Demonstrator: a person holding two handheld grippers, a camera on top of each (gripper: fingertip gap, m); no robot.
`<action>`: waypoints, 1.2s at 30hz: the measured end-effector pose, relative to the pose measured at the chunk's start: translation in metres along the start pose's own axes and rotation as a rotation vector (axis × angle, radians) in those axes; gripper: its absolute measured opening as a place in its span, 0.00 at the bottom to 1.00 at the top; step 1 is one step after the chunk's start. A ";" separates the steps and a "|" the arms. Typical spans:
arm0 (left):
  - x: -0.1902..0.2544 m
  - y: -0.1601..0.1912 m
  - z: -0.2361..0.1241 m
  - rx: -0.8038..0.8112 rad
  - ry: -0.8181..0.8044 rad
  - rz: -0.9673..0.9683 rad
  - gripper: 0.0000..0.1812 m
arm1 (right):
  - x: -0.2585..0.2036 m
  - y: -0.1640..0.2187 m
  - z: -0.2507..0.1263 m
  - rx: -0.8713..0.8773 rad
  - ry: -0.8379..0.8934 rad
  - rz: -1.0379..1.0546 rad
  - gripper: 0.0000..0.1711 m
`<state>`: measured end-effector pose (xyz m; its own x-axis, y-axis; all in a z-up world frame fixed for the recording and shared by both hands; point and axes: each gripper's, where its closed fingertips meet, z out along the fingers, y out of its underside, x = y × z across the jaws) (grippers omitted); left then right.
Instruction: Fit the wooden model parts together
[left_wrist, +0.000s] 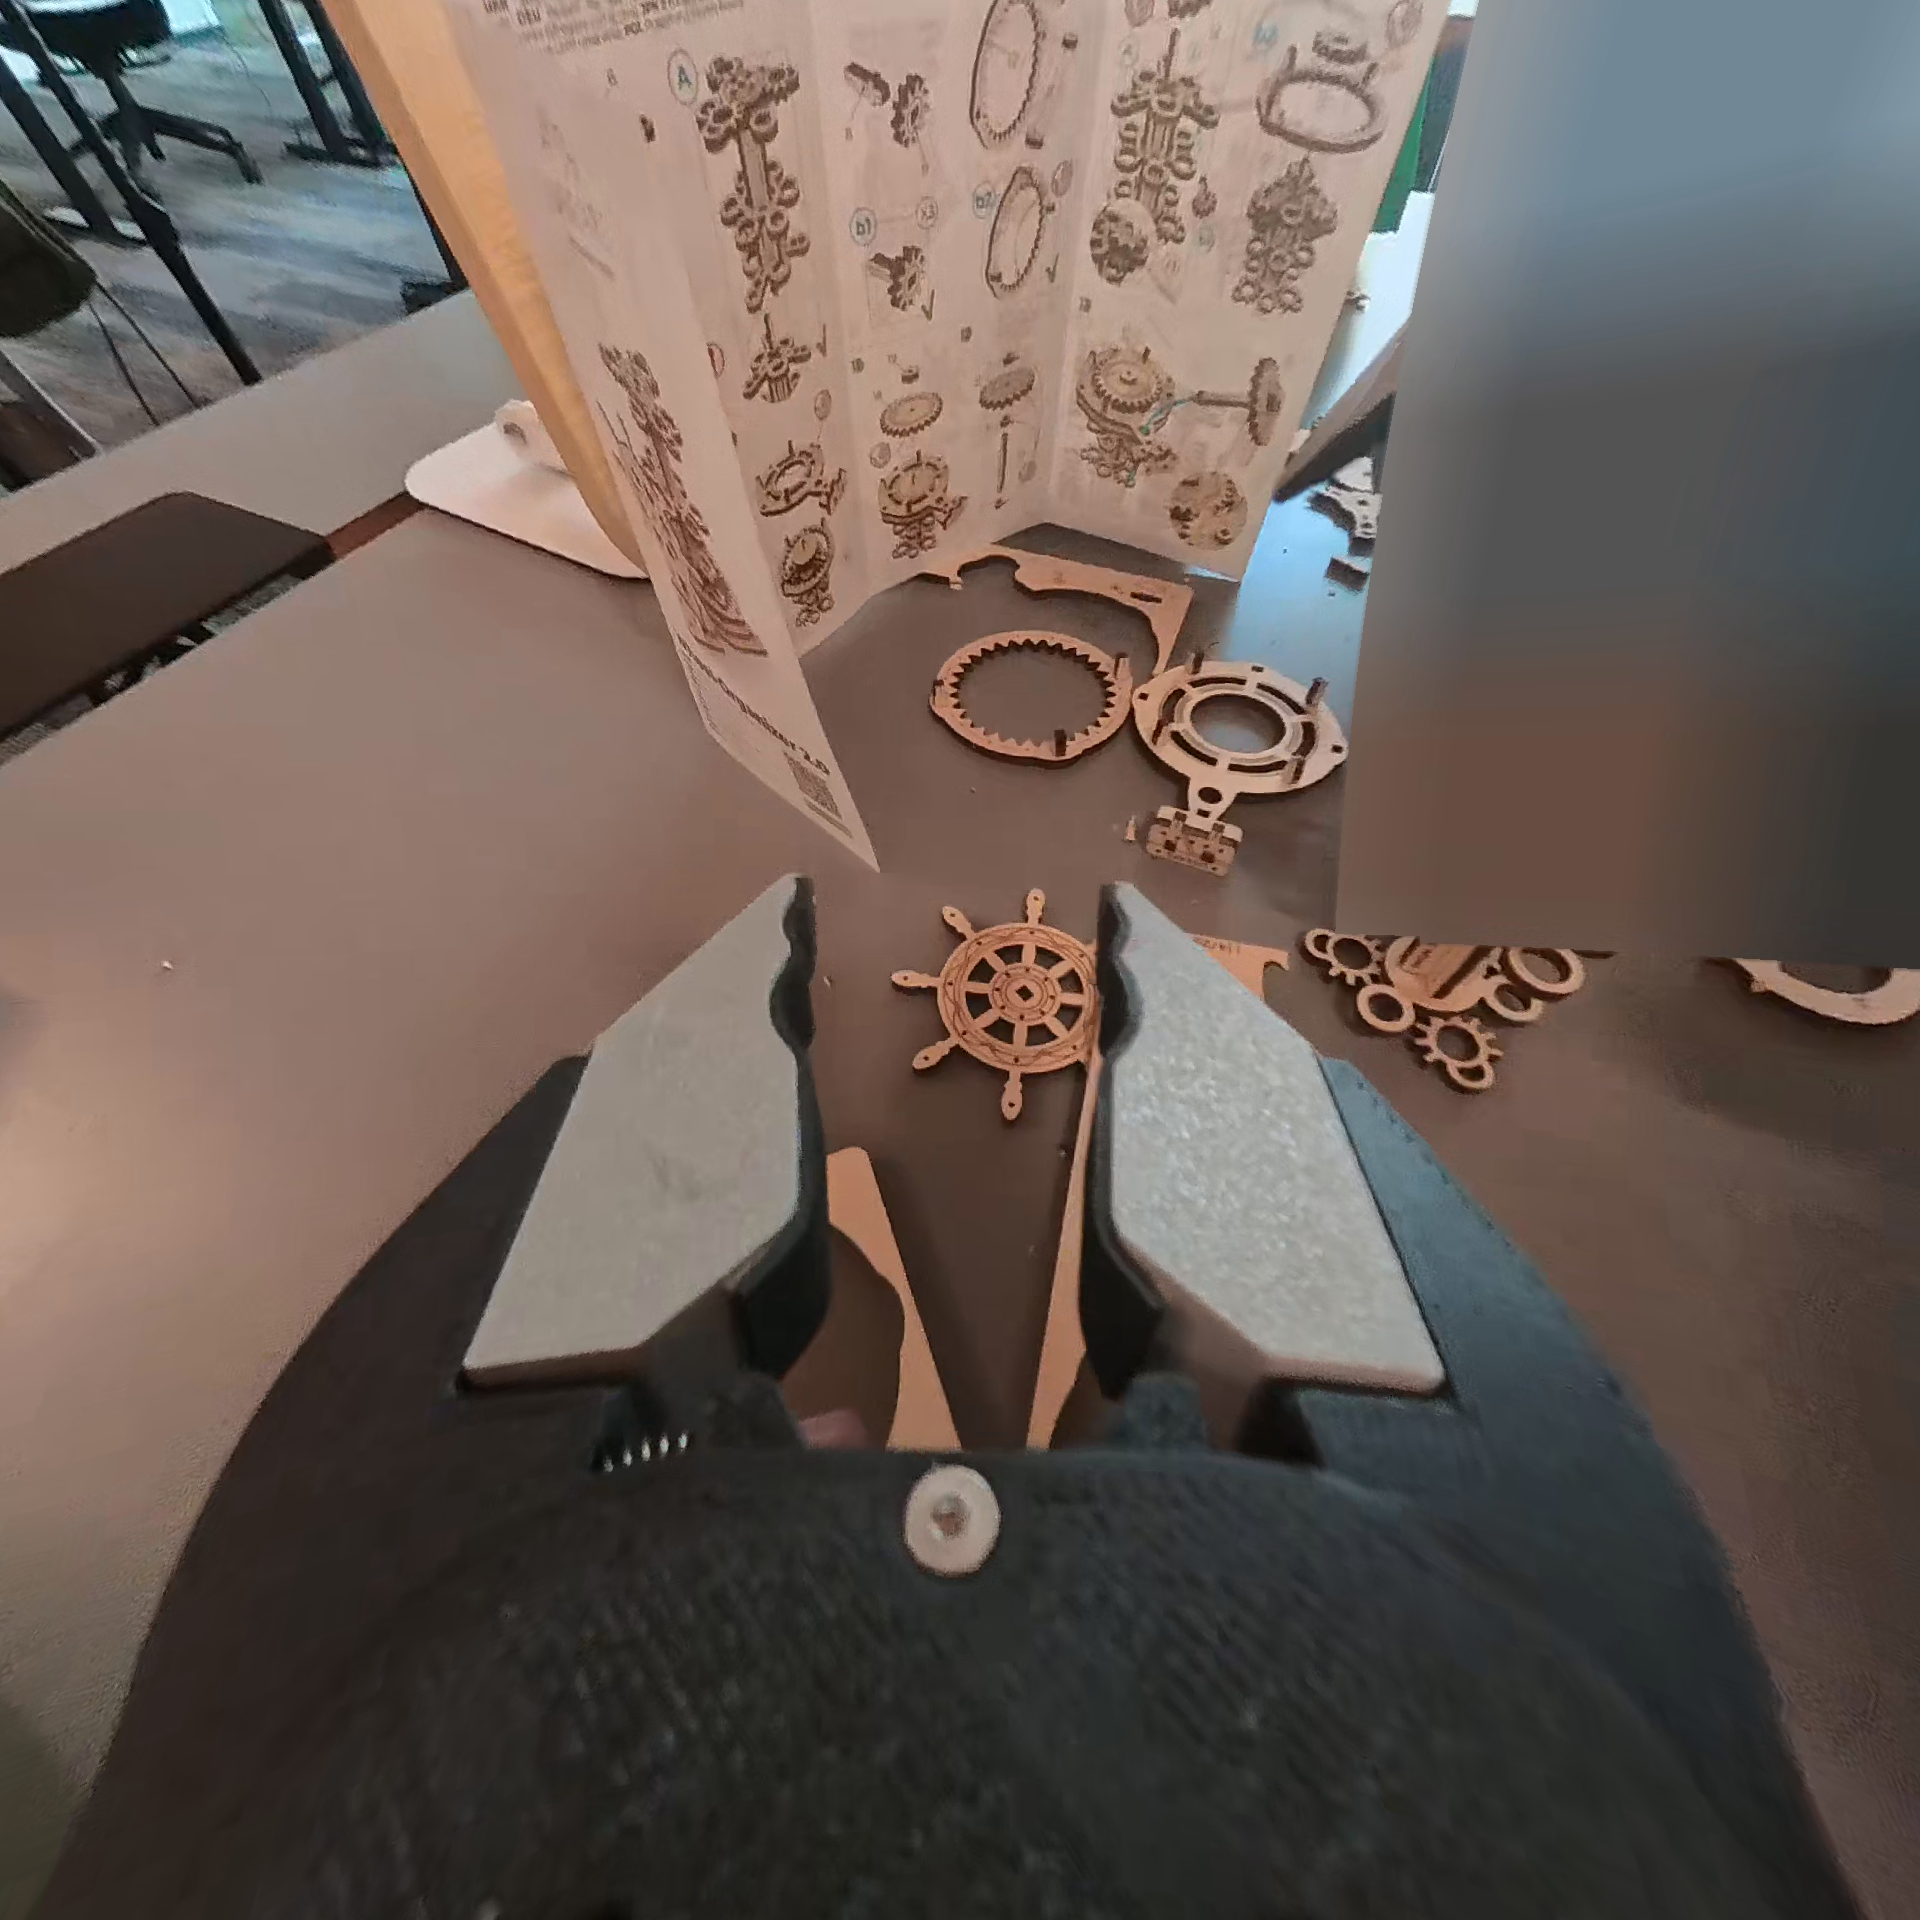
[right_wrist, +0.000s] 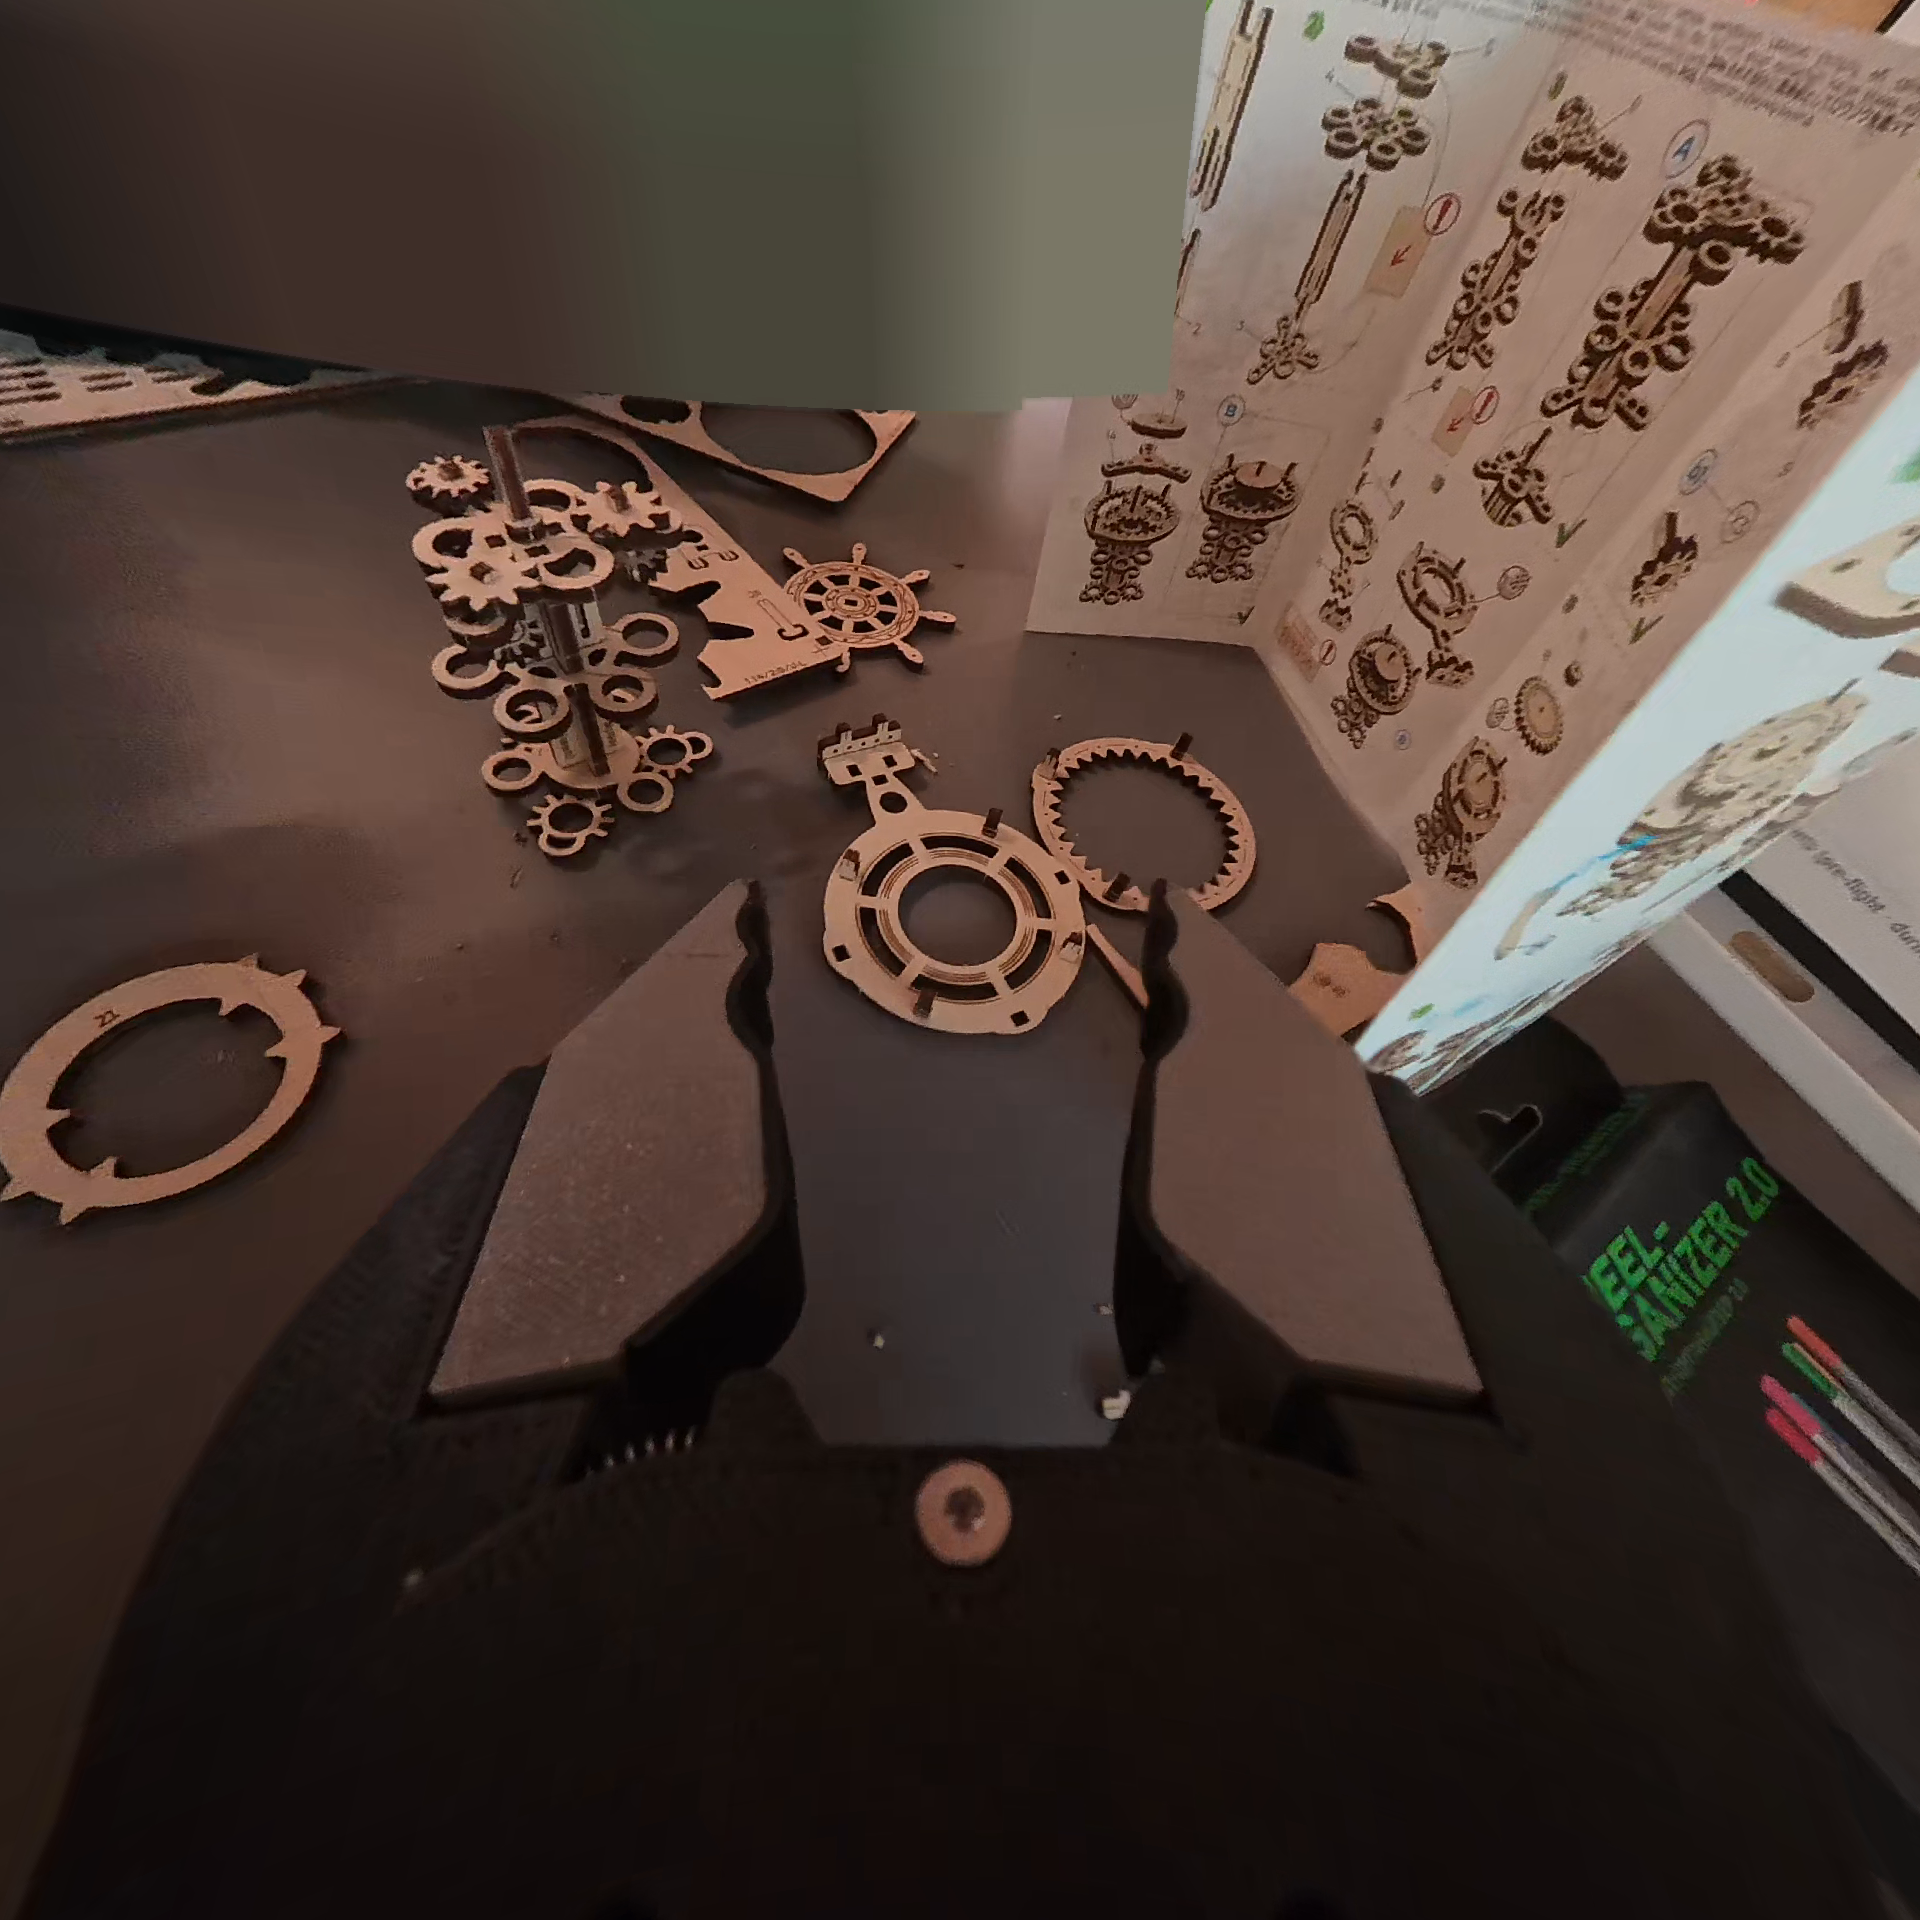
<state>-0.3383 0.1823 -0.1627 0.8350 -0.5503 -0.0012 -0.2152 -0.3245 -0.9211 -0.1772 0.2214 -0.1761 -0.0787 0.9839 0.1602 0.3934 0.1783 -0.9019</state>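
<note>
My left gripper (left_wrist: 956, 961) and right gripper (right_wrist: 951, 940) hover with jaws apart, empty. The slotted ring plate (right_wrist: 940, 935) lies flat on the table (right_wrist: 260, 831), stem pointing away from my right gripper.

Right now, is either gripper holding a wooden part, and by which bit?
Nothing is held. The left gripper and right gripper both have open, empty jaws above the table.

Printed text, circled letters and step numbers are borne by the folded instruction sheet (left_wrist: 935, 312), and a square code is printed near its lower corner. Green lettering is carried by the black box (right_wrist: 1662, 1236); small engraved numbers are seen on the offcut wooden strip (right_wrist: 748, 655) and the spiked wooden ring (right_wrist: 156, 1081).
</note>
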 end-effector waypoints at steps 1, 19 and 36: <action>0.001 0.000 0.000 -0.003 0.005 0.003 0.29 | 0.001 -0.001 -0.001 0.009 0.001 0.003 0.40; -0.003 -0.032 -0.020 -0.070 -0.116 0.113 0.30 | 0.058 -0.028 -0.067 0.260 0.300 0.139 0.47; 0.144 -0.002 -0.082 -0.090 -0.146 -0.287 0.47 | 0.075 0.029 -0.130 0.180 0.450 0.242 0.49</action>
<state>-0.2595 0.0408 -0.1289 0.9304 -0.3129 0.1912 0.0005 -0.5203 -0.8540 -0.0525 0.3013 -0.1380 0.4101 0.9100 0.0599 0.1855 -0.0189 -0.9825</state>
